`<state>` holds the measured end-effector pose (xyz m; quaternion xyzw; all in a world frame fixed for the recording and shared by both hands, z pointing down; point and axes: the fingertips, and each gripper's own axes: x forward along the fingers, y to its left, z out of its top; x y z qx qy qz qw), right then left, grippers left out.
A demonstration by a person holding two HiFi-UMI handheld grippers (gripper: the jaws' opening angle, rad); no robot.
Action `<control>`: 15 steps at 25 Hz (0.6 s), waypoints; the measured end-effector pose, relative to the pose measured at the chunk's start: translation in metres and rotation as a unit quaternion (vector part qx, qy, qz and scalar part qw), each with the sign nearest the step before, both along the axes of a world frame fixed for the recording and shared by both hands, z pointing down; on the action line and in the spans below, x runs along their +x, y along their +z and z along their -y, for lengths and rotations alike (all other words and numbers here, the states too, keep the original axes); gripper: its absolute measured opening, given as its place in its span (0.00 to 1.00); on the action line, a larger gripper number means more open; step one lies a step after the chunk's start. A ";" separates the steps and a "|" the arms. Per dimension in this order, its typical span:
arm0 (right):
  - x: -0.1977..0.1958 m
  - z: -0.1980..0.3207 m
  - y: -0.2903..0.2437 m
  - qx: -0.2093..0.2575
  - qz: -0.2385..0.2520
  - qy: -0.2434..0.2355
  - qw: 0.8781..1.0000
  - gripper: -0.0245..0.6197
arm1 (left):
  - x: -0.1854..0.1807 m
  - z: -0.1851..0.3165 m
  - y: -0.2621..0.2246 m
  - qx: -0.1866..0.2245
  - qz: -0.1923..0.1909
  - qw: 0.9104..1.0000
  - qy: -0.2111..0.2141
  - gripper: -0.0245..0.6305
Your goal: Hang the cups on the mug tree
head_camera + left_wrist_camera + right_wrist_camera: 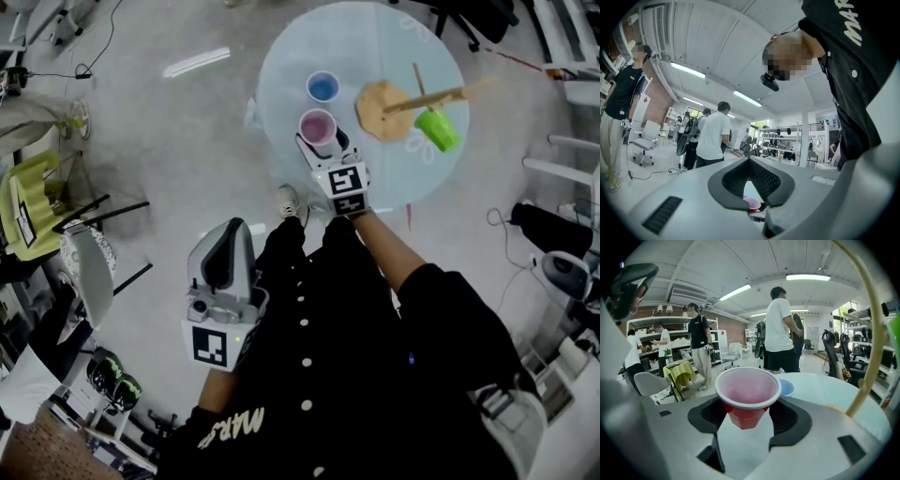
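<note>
– Red cup [747, 389]: who is holding it right now?
– Right gripper [745, 417] is clamping it, pads pressing on the tapered wall just below the rim. Cup is standing upright, mouth up, over the near part of the round table [281, 52]. Whether its base is clearing the tabletop, these views are not telling.
– Left gripper [232, 228]?
– Hanging back off the table, close to the person's body, jaws resting together on nothing. It is pointing toward the table, and the red cup is showing through the gap under its tips.
– Where is the mug tree [417, 97] lying from the held cup?
– In the head view it is lying to the right of the cup and slightly farther off. Blue cup [322, 87] is standing just beyond the held cup, left of the tree. In the right gripper view the tree's pole is arcing up the right edge. Green cup [438, 129] is already hanging on the tree's right side.
– So the right hand is doing the hang?
– Judging so: it is much the nearer hand and is carrying the cup. Cup's long axis is running vertical while the pegs are slanting, so I am expecting a tilt on the way rightward. No handle is showing in any view.
</note>
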<state>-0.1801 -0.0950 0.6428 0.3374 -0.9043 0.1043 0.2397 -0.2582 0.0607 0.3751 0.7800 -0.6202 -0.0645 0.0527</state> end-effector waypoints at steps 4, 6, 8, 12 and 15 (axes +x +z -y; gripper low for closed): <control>0.033 -0.015 -0.046 -0.005 0.010 0.000 1.000 0.48 | 0.027 0.006 -0.028 0.028 0.000 0.999 0.019 0.03; 0.046 -0.020 -0.071 -0.002 0.019 -0.004 1.000 0.48 | 0.041 0.010 -0.038 0.041 0.000 0.999 0.031 0.03; 0.052 -0.021 -0.094 0.009 0.026 -0.005 1.000 0.48 | 0.049 0.016 -0.047 0.052 -0.001 0.998 0.046 0.03; 0.070 -0.021 -0.133 -0.014 0.045 0.011 0.999 0.48 | 0.064 0.022 -0.065 0.065 -0.007 0.995 0.071 0.03; 0.086 -0.013 -0.158 -0.035 0.081 0.026 0.996 0.48 | 0.083 0.026 -0.079 0.078 -0.008 0.993 0.085 0.03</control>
